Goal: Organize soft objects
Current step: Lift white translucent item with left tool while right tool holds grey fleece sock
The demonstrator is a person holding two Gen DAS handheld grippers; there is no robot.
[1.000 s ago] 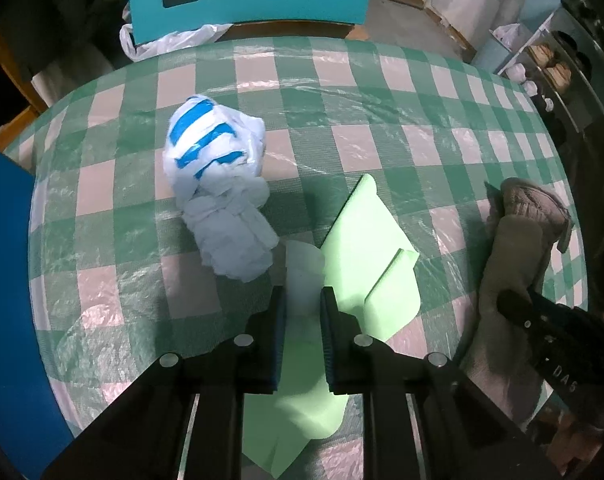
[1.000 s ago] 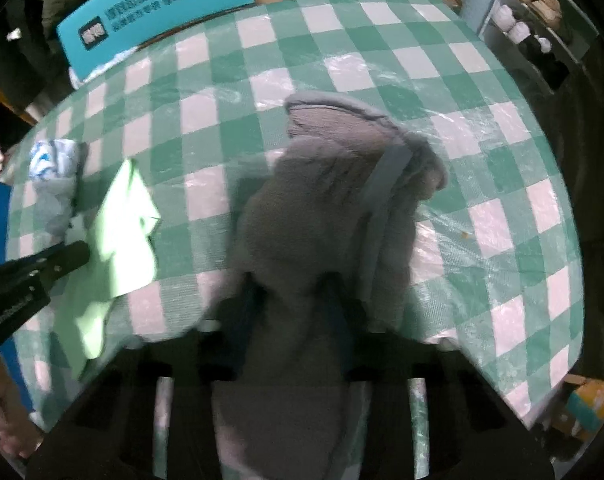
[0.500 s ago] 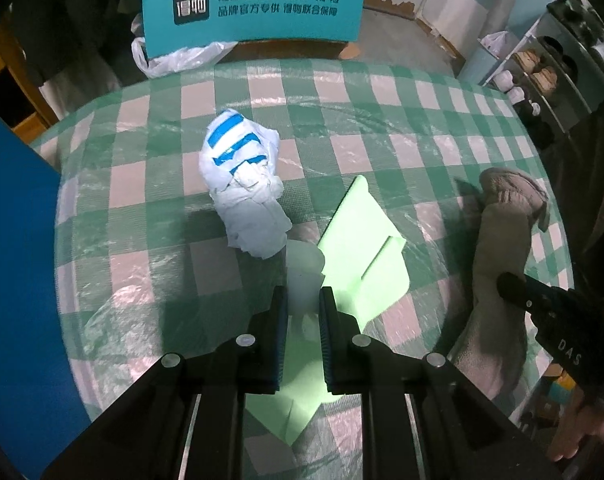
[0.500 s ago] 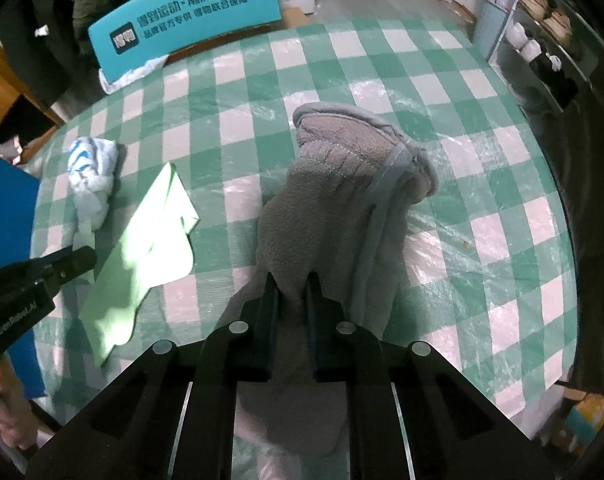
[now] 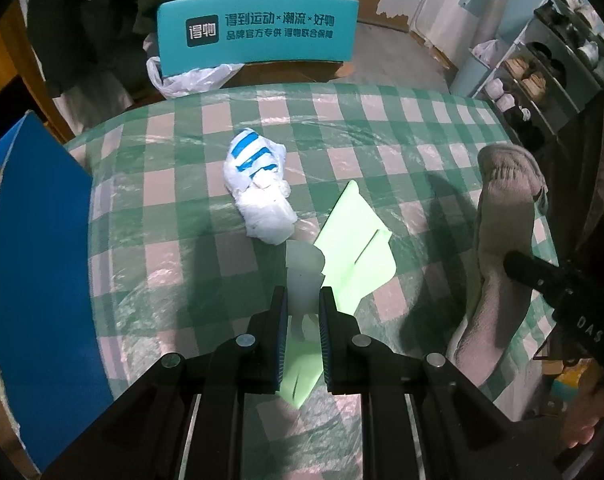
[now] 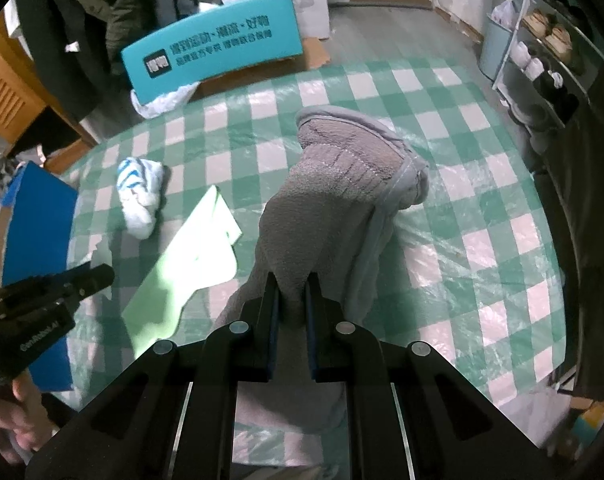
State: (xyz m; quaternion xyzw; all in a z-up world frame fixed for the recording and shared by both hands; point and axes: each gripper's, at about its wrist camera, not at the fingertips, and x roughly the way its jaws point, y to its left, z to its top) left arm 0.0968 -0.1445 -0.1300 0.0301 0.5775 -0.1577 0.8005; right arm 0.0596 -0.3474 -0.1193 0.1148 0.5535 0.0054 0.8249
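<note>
A shoe rack (image 5: 542,68) at two o'clock beyond the round table with its green-and-white checked cloth (image 5: 174,216) holds pairs of shoes on its shelves, and the blue box (image 5: 34,264) at nine o'clock shows only its outer wall, so its contents cannot be told. The left gripper (image 5: 303,300) has its fingers closed on the pale corner of a thin light-green cloth (image 5: 354,248), which hangs from them down to the tabletop. Just beyond it, at eleven o'clock, lies a crumpled white-and-blue striped cloth bundle (image 5: 258,188). The right gripper (image 6: 293,288) is clamped on a fold of a thick grey fleece towel (image 6: 334,200), pulling it up into a peak while its far end rests on the table. Compared with a second ago, both grippers have risen, the green cloth and grey towel are lifted higher, and more of the room shows.
</note>
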